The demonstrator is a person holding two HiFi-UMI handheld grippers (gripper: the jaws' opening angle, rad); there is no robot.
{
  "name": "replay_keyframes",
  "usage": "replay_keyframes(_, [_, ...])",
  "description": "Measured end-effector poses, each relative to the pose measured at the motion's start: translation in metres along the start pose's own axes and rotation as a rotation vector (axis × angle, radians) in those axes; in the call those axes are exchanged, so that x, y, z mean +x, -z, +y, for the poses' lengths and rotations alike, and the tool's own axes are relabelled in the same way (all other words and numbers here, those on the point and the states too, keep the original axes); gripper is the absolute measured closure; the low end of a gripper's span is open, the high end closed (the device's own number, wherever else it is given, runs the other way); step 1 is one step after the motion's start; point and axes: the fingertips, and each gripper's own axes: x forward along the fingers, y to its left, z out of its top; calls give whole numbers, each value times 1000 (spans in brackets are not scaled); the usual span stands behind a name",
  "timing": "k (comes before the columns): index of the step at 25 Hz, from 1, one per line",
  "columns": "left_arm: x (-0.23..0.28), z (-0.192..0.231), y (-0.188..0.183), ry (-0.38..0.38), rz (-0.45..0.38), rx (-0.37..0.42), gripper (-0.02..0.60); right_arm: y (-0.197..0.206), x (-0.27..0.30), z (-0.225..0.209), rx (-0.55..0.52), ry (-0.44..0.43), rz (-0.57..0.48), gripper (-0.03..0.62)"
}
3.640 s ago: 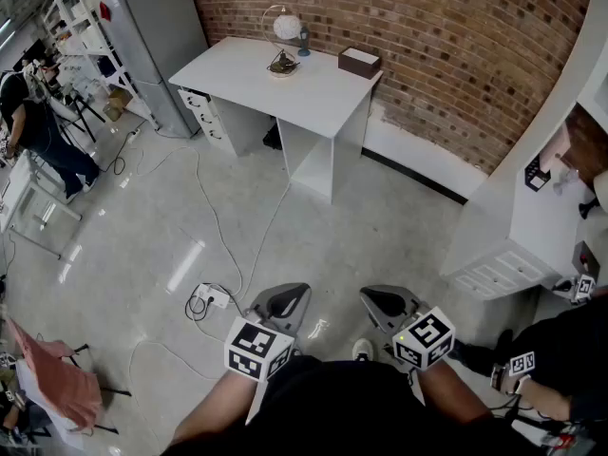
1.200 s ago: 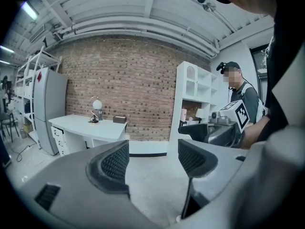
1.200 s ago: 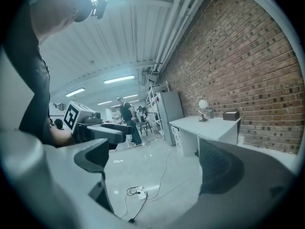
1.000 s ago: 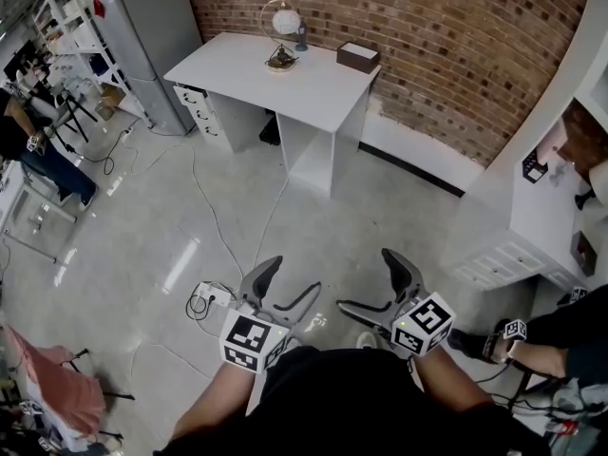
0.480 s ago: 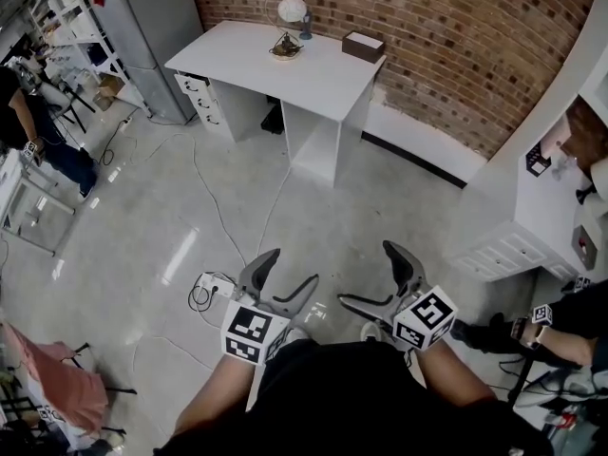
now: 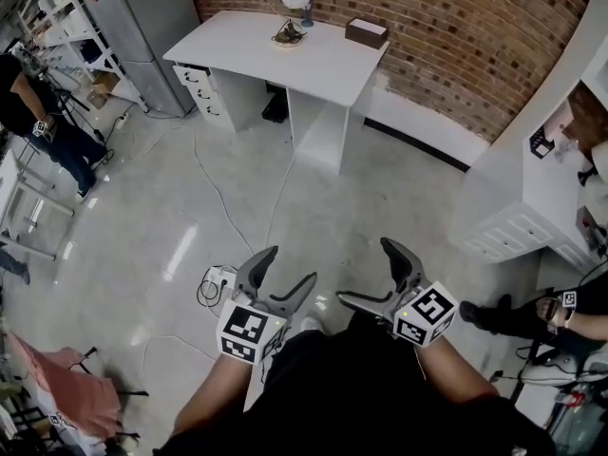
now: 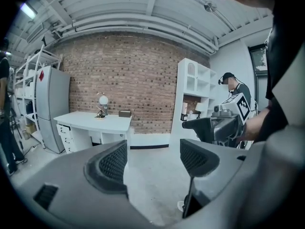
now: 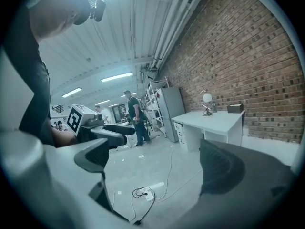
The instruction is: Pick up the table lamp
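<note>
The table lamp (image 6: 291,8), a white globe in a thin ring on a dark base, stands at the back of a white desk (image 6: 266,50) against the brick wall. The lamp (image 7: 101,105) shows small and far off in the left gripper view, and the lamp (image 8: 207,102) is equally distant in the right gripper view. My left gripper (image 6: 287,275) hangs low over the floor, open and empty. My right gripper (image 6: 366,269) is beside it, also open with nothing between its jaws. Both are several steps from the desk.
A brown box (image 6: 367,32) sits on the desk right of the lamp. A power strip (image 6: 218,280) with cables lies on the floor near my grippers. White shelving (image 6: 546,160) stands right, a grey cabinet (image 6: 133,22) left. A person (image 6: 38,112) stands far left.
Both grippers went from shut to open about a second ago. The view has shifted, with the desk and lamp now higher in frame and the grippers much where they were.
</note>
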Motion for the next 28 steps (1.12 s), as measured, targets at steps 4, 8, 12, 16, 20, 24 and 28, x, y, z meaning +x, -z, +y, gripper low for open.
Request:
replay_keyframes(4, [0,5,5,15,-7,-29,247,3,9,2,9,-1,21,0])
replay_keyframes(8, [8,15,7,12,5,-37,247,2,21,-7,39,-7,17,0])
replay_keyframes(12, [19,29,12,2,37,-47,247,0,37,-22,46,-17,12,0])
replay_keyframes(16, [40,51,2,-11,36,-48,247,-12,59,-52,55,-21,3,0])
replay_keyframes(20, [70,83,-16,-23,46,-35,247,-36,89,-88,60,-26,-24,0])
replay_keyframes(24, [108,114,-49,-36,24,-20,247,-59,115,-130,56,-34,-35,0])
replay_keyframes(28, [145,140,-74,-48,6,-6,247,-83,141,-170,49,-47,-48,1])
